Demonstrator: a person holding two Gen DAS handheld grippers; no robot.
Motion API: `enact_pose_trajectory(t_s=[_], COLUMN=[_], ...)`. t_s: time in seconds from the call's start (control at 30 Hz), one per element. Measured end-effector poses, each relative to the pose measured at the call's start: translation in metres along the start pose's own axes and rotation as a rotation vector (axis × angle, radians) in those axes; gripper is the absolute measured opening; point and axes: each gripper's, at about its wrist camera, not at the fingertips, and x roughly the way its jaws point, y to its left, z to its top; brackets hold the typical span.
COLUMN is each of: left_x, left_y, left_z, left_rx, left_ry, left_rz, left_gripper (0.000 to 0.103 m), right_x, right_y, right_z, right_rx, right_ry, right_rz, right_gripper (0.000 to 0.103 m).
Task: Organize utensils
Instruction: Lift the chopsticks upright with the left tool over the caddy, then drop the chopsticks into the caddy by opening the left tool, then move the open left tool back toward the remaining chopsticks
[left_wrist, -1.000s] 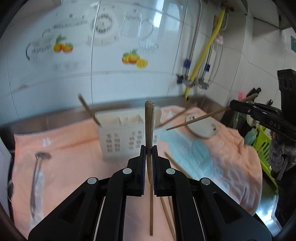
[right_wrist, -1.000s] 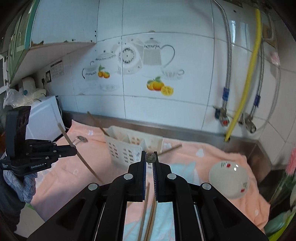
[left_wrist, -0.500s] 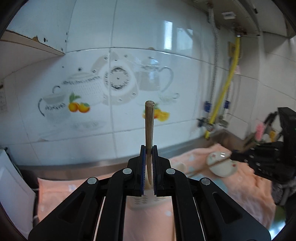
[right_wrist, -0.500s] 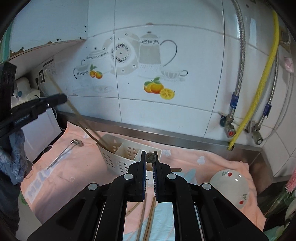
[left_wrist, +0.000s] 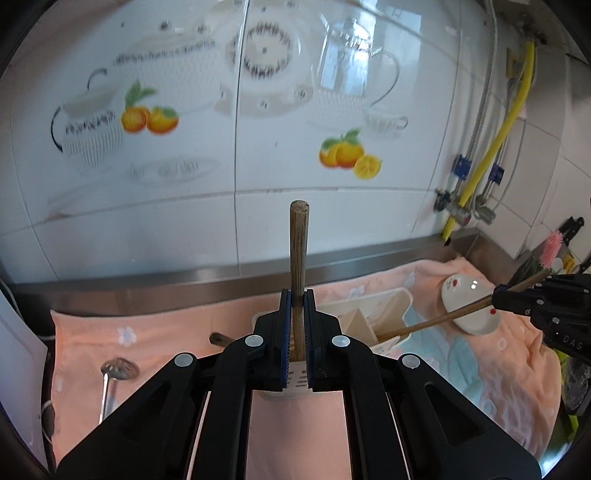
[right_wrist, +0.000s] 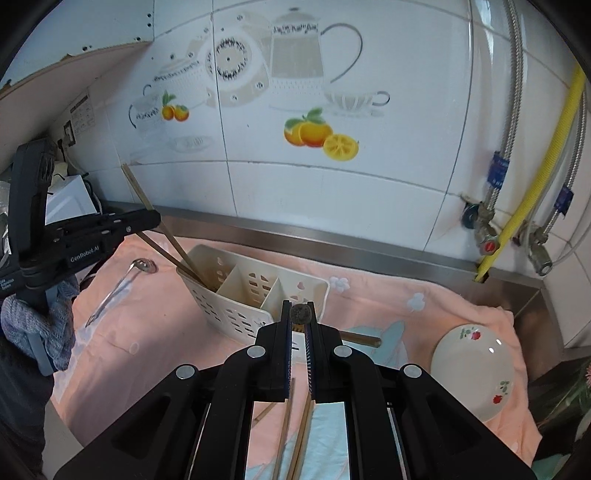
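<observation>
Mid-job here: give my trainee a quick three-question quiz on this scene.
1. Which compartment of the white slotted plastic caddy holds chopsticks?
2. True or false: the left claw is empty.
3. The long metal spoon lies: A in the caddy; B on the pink towel; C in a bowl.
Key: 1 the end one nearest the left claw; 2 false, it grips a wooden chopstick; 3 B.
</observation>
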Motion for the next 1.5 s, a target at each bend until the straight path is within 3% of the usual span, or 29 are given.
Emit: enact_pose_trajectory(t_s=[0.5,0.53,0.6,0.67,0.77,0.83,1.0,1.23,1.5], left_x=[0.002,0.001,-0.003,-0.009,-0.019,-0.028,-0.052,-0.085,-0.101], left_y=[-0.003,-0.003,-0.004,-0.005,-0.006,-0.009,-0.013,-0.018,-0.027], left_z=[-0.009,-0.009,-0.01,-0.011,-0.015,-0.018,-0.029,-0.054,-0.095], left_rx=[0.02,0.019,0.017,0.018,0.013,0.02,0.033,0.039,0.047], left_ry=[0.017,0.015,0.009,-0.006,-0.013,-0.021,-0.045,-0.077,-0.074], left_rz=[0.005,0.004,0.004,0.009,0.001,-0.001,0.0,-0.02,-0.054], left_gripper=[0.009,0.01,0.026,0.033,0.033,0.034,0.044,0.055,0.067], right_x=[0.025,0.023,0.019,0.011,-0.003,-0.016,-0.047,-0.084,-0.097], right_y=[-0.001,-0.001,-0.001,-0.001,-0.002,-0.002,-0.001,0.005,0.019], right_z=[-0.006,-0.006,-0.006,-0.006,-0.006,-0.009,-0.021,-0.057,-0.103], right_rx=[0.043,0.042,0.044,0.042,0.048,0.046,0.044,0.056,0.034], right_ry=[0.016,0.012,0.002,-0.015,-0.048,-0.072,-0.125,-0.18,-0.189], right_rz=[0.029,0.029,0.026,0.018,0.01,0.009,-0.009,-0.015,-0.056], right_gripper=[0.008,0.009,0.017,0.022,0.026,0.034,0.046,0.055,0.063])
